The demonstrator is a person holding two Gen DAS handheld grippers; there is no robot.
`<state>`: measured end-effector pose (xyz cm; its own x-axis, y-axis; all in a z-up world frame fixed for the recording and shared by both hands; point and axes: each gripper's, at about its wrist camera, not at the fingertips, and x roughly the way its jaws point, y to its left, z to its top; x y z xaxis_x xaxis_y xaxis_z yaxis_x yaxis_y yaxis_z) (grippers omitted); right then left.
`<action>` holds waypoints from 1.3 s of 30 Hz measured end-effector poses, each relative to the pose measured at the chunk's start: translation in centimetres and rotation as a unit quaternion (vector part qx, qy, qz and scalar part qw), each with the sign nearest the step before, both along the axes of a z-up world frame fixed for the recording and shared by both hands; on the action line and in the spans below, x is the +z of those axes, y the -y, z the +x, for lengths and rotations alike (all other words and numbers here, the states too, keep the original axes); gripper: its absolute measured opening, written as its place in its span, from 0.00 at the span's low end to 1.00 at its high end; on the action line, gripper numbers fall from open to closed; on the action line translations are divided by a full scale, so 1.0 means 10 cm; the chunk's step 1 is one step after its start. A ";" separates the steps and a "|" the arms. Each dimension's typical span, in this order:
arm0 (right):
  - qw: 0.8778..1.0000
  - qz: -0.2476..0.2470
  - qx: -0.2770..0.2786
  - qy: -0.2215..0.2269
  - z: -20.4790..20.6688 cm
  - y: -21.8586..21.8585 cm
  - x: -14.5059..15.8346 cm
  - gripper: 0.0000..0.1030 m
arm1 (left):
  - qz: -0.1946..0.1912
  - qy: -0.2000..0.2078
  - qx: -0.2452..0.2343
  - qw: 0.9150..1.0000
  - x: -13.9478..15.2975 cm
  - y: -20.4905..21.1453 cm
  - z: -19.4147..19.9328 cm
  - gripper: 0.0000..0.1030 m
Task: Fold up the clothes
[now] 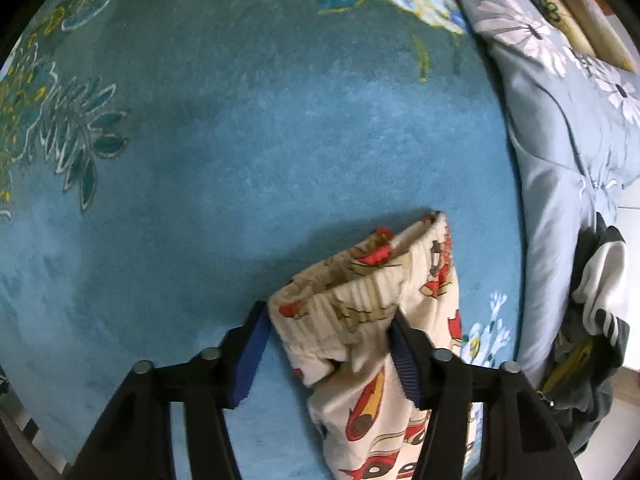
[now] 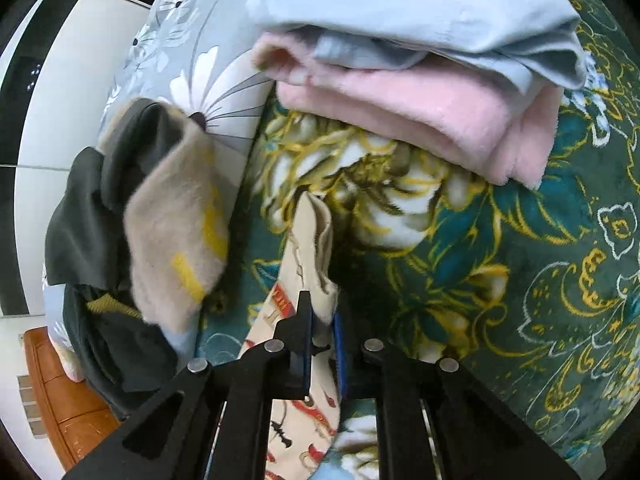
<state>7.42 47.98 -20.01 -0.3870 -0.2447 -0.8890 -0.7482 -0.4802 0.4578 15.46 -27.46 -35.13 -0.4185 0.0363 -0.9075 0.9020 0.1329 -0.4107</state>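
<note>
Right gripper [image 2: 322,340] pinches printed shorts [image 2: 308,264]; only its view shows folded clothes [image 2: 420,80] at twelve o'clock. Left gripper [image 1: 328,344] clasps their waistband.

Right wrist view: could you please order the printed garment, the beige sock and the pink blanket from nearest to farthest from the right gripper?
1. Printed garment: pinched in the right gripper.
2. Beige sock: up to the left, on the dark clothes.
3. Pink blanket: folded at the top, farthest.
</note>
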 end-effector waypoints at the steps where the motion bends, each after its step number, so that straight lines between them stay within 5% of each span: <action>1: 1.000 0.001 0.002 -0.001 -0.04 0.02 0.05 0.09 | -0.005 0.009 -0.007 1.000 0.03 -0.01 -0.03 0.42; 3: 1.000 0.004 0.006 -0.004 -0.12 0.06 0.15 0.09 | -0.013 0.012 -0.009 1.000 0.10 -0.02 -0.06 0.27; 5: 1.000 0.006 0.012 -0.012 -0.17 0.09 0.26 0.09 | -0.015 -0.004 -0.005 1.000 0.23 -0.01 -0.07 0.22; 12: 0.997 0.007 0.036 -0.072 -0.08 0.04 0.81 0.09 | -0.106 -0.098 -0.071 0.987 1.23 0.19 -0.05 0.20; 15: 0.996 0.022 0.044 -0.077 0.10 -0.04 0.91 0.09 | -0.107 -0.069 -0.108 0.986 1.04 0.45 0.26 0.23; 18: 0.999 0.016 0.032 -0.023 0.33 -0.10 0.50 0.08 | -0.072 0.017 -0.113 0.991 0.52 0.71 0.42 0.22; 22: 0.996 0.009 0.013 0.084 0.59 -0.14 -0.23 0.04 | -0.016 0.067 -0.066 0.995 0.06 0.67 0.69 0.24; 24: 0.995 0.007 0.001 0.099 0.68 -0.15 -0.34 0.04 | -0.023 0.055 -0.063 0.996 0.11 0.65 0.70 0.24; 32: 0.999 -0.027 0.010 0.045 0.58 -0.02 -0.28 0.05 | -0.059 0.045 -0.082 0.994 0.38 0.76 0.54 0.22; 39: 0.998 -0.050 -0.009 0.043 0.61 0.04 -0.55 0.28 | -0.079 0.042 -0.088 0.992 0.49 0.93 0.39 0.21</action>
